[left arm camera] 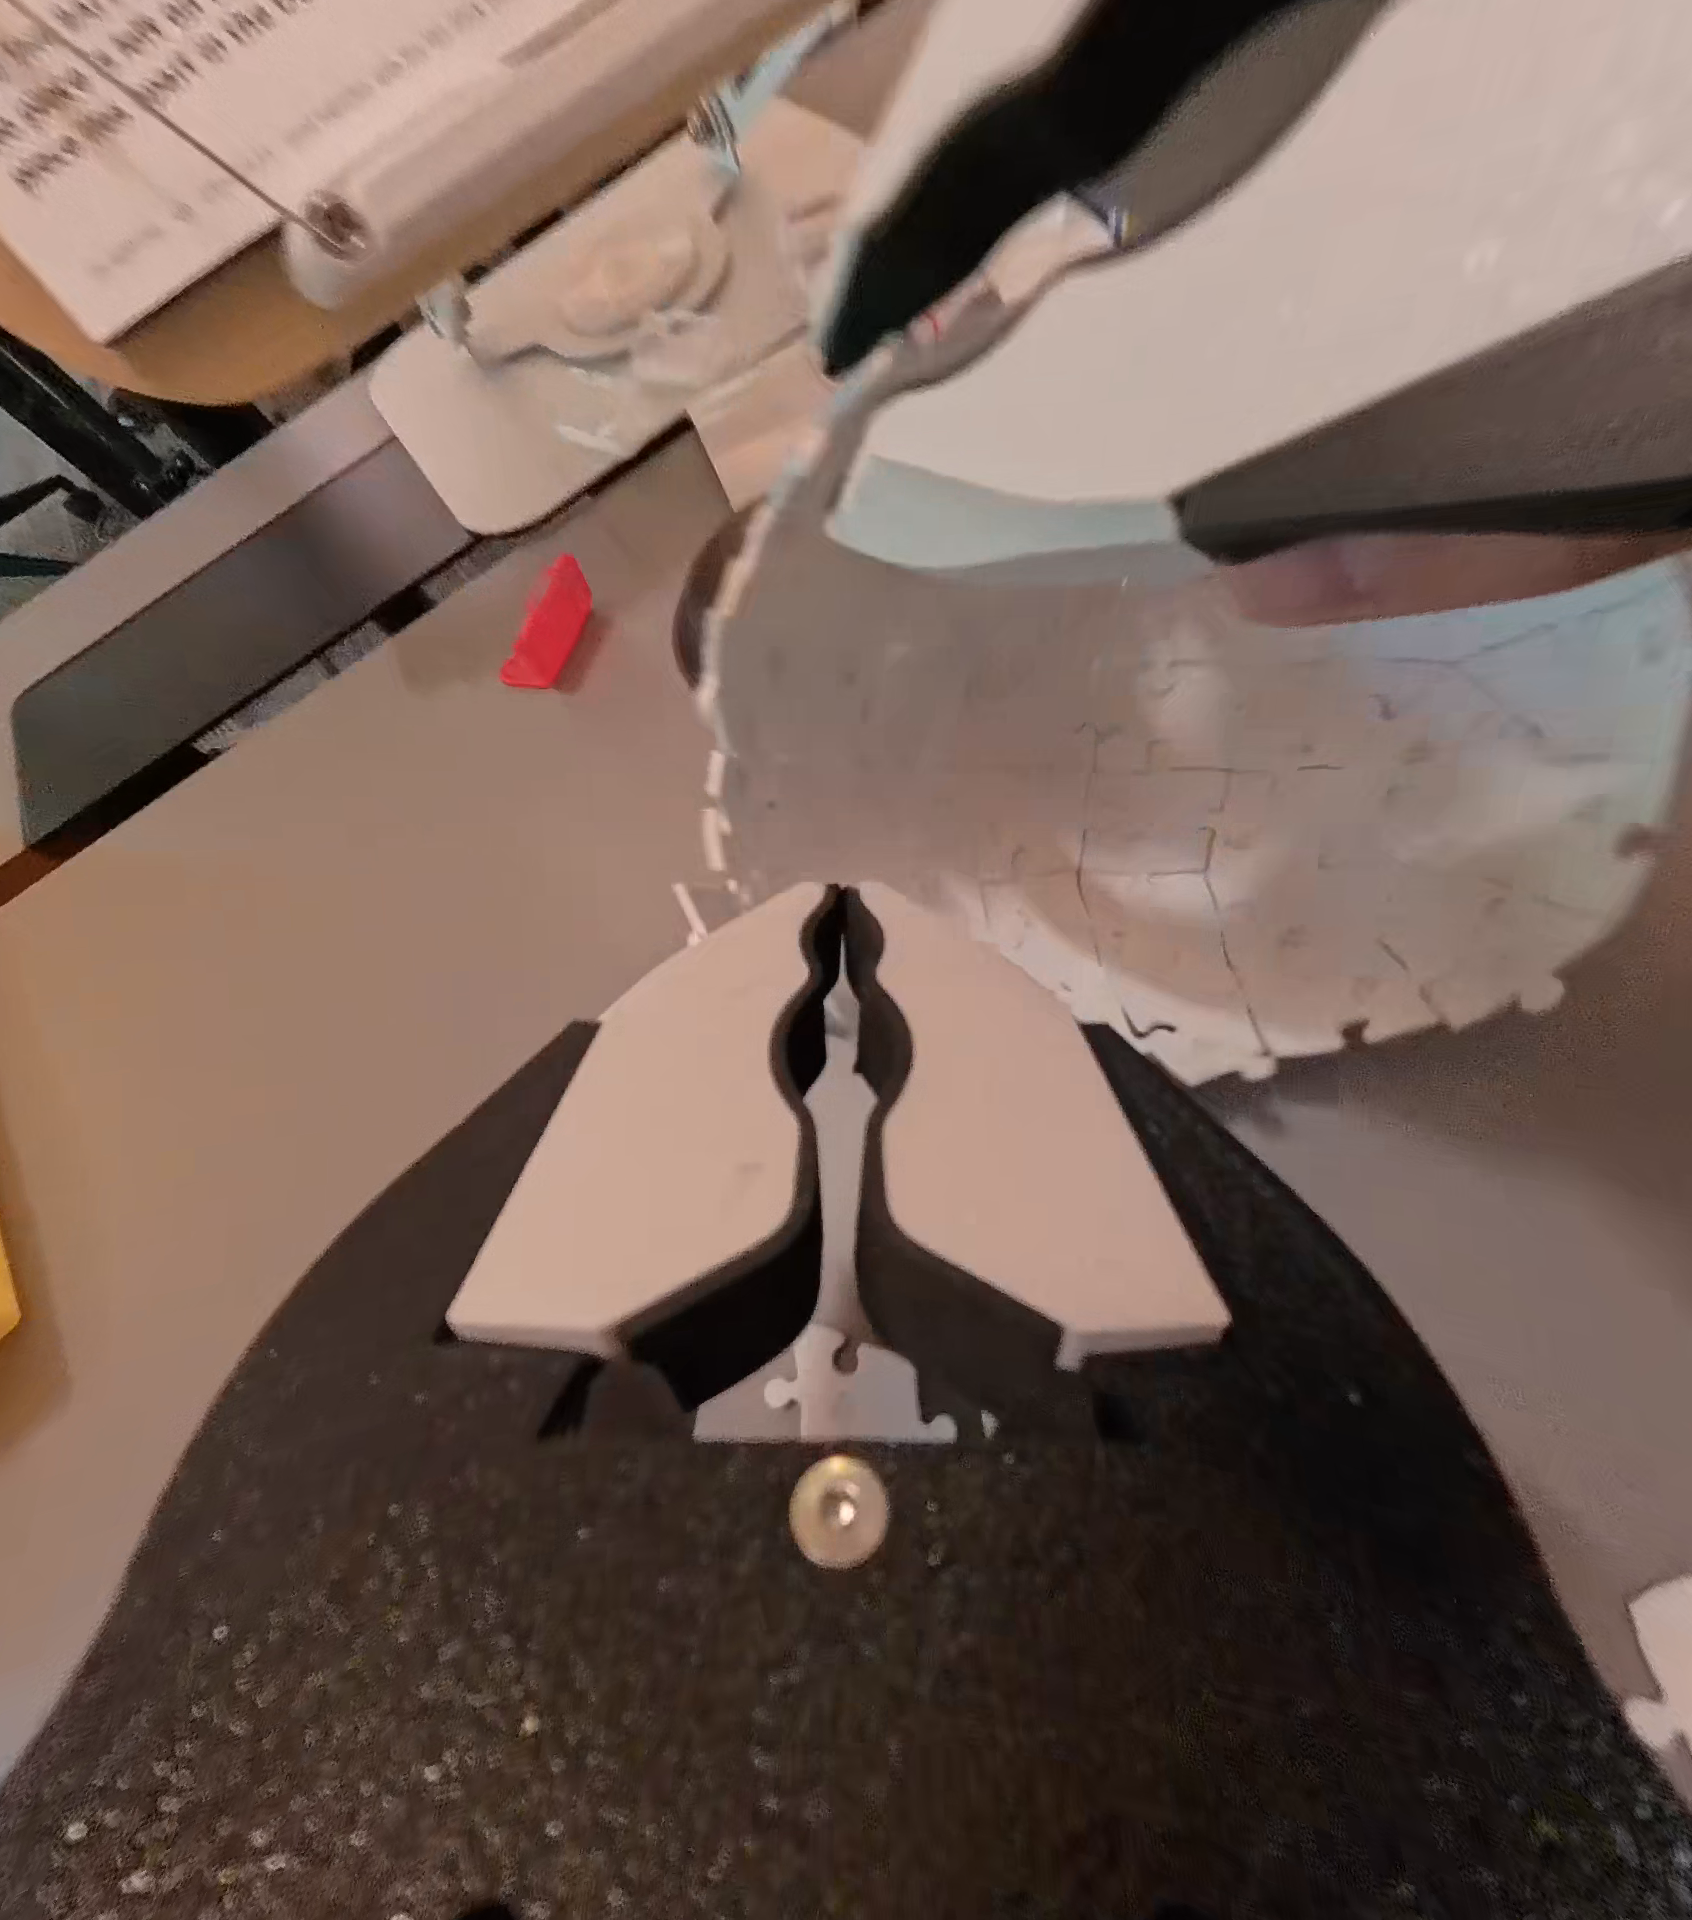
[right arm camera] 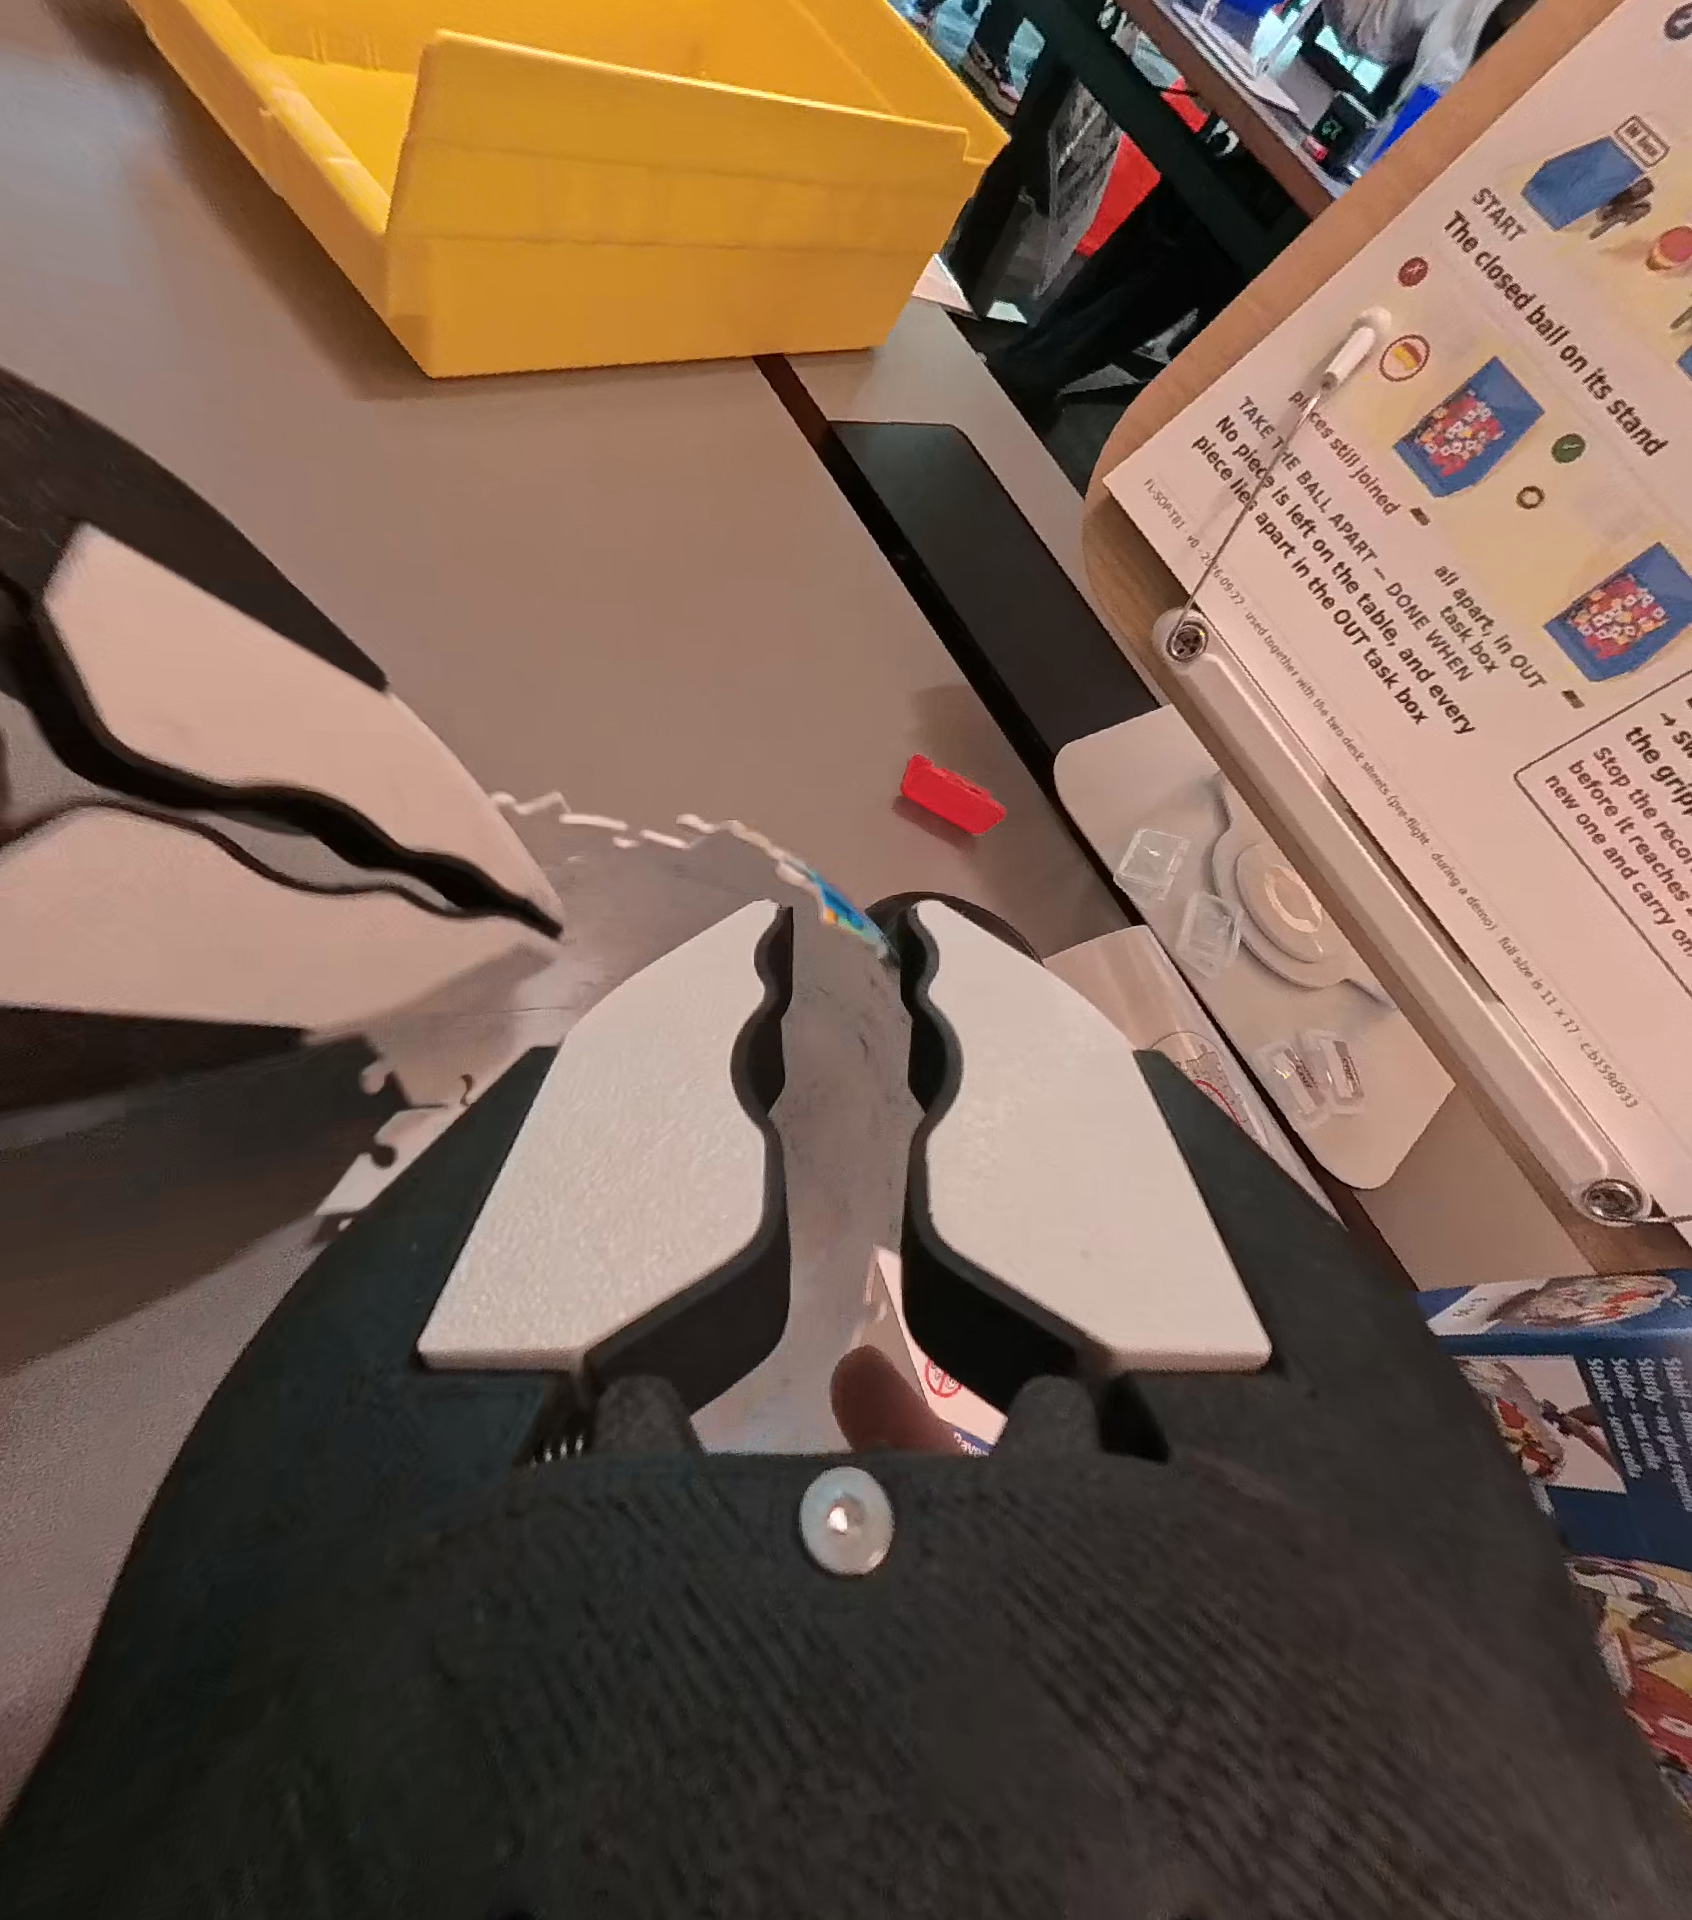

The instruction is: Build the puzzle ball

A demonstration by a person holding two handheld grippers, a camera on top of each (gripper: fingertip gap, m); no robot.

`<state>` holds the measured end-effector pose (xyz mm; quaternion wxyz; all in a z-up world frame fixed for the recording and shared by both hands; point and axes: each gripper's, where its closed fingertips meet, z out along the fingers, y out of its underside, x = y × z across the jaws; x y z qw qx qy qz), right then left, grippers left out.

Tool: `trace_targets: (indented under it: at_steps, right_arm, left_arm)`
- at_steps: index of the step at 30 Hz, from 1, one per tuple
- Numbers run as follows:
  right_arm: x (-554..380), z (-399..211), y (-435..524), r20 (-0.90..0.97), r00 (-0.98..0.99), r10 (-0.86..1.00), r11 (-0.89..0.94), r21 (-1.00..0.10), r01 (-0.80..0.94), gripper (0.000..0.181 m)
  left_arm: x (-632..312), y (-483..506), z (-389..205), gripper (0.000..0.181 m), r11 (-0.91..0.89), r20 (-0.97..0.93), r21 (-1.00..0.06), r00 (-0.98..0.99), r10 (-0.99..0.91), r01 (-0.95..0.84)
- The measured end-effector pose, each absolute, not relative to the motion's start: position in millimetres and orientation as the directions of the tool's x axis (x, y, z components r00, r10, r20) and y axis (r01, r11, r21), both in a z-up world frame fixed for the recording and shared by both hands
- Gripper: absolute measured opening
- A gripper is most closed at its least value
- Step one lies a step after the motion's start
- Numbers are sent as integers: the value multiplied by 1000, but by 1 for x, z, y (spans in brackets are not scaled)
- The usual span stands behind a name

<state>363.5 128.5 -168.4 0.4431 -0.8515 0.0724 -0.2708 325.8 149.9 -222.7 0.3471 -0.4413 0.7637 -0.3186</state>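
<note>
A: Grey plastic, curved. The half-built puzzle ball shell hangs above the table, hollow side toward the left gripper.

B: Who has it?

A: Both. The left gripper pinches the near rim, jaws nearly together. The right gripper holds a narrow gap, clamped across the shell's edge.

B: Which way does the shell lie?

A: Ahead and right of the left gripper; the open, toothed rim faces down-right, so I'd judge the next piece goes there.

light: even, soft indoor | shadows: faint | blur: motion smear upper areas | edges: wide-angle distortion
</note>
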Motion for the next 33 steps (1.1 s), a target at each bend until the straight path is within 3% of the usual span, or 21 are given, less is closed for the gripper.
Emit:
trace_targets:
  at_steps: [5, 11, 13, 16, 20, 28, 33]
  right_arm:
    - [367, -170, 126, 399, 838, -372, -599, -793, 112, 20]
    - [367, -170, 128, 434, 828, -355, -611, -778, 146, 20]
    - [367, -171, 128, 439, 827, -351, -614, -775, 151, 20]
    - [369, -172, 127, 434, 829, -352, -602, -783, 155, 20]
    - [371, -173, 128, 438, 829, -347, -592, -788, 168, 20]
    - [376, -177, 126, 488, 809, -329, -610, -764, 212, 22]
    - [377, -177, 126, 487, 810, -326, -601, -768, 220, 21]
  left_arm:
    - [315, 157, -209, 0, 441, -282, -805, -397, -873, -397]
    - [298, 146, -223, 0, 676, -473, -687, -542, -694, -267]
    - [290, 141, -228, 21, 763, -544, -618, -597, -590, -192]
    - [282, 140, -238, 37, 905, -711, -424, -607, -354, -30]
    - [284, 140, -251, 34, 981, -829, -145, -556, -52, 126]
    - [306, 133, -257, 39, 984, -796, 39, -590, 138, 176]
    - [313, 133, -259, 29, 966, -753, 124, -612, 241, 228]
